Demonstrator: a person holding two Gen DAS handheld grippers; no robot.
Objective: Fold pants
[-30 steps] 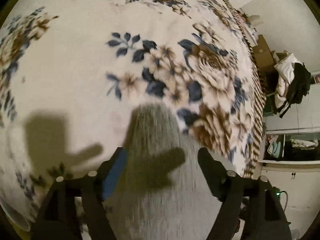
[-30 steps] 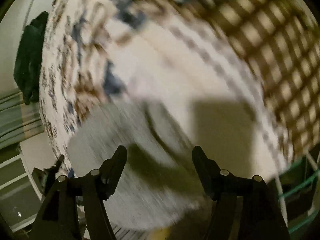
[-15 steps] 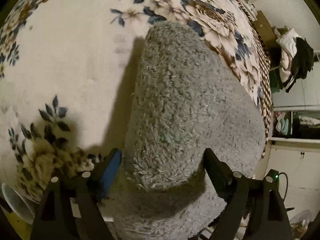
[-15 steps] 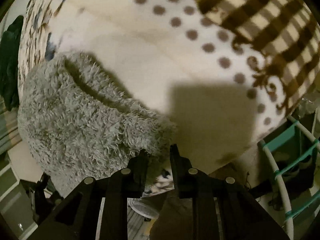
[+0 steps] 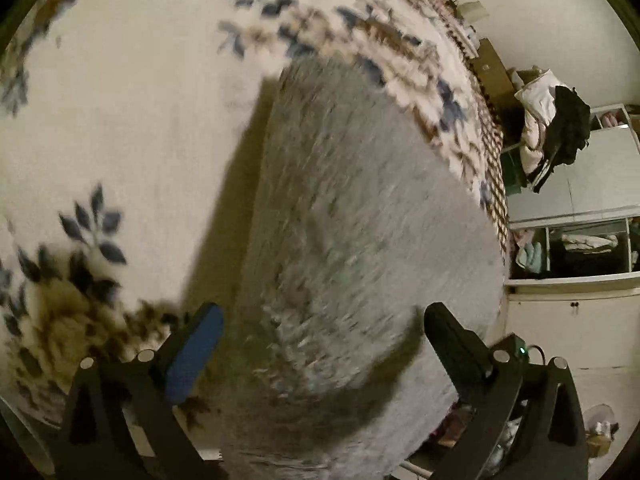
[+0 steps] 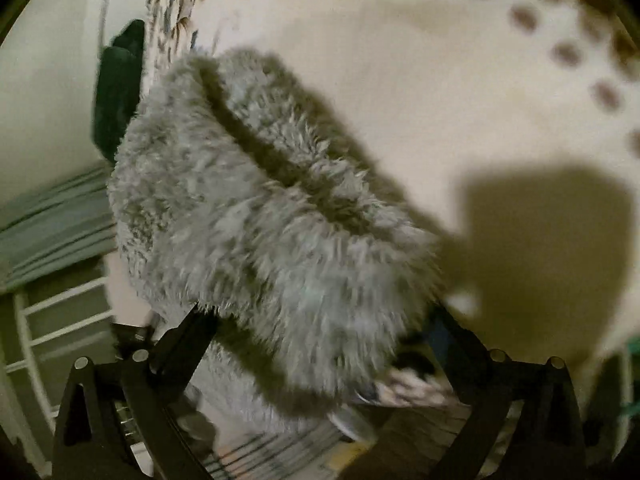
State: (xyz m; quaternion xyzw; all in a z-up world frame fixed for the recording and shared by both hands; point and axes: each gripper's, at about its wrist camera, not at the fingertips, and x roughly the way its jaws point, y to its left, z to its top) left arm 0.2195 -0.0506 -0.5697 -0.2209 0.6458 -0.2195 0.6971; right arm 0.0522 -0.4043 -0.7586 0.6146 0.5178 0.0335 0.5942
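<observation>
The fuzzy grey pants lie folded on a cream floral blanket, stretching away from my left gripper. That gripper is open, its fingers standing either side of the near end of the pants. In the right wrist view the pants show a fold line across the top and hang over the bed's edge. My right gripper is open, its fingers spread either side of the pants' near edge.
The blanket's brown checked and dotted border runs along the bed edge. Shelves with clothes and a chair heaped with garments stand beyond the bed. A white rail is at the left below the bed.
My right gripper was shut at the pants' edge half a second ago and has opened wide. My left gripper stays open and has shifted slightly over the pants.
</observation>
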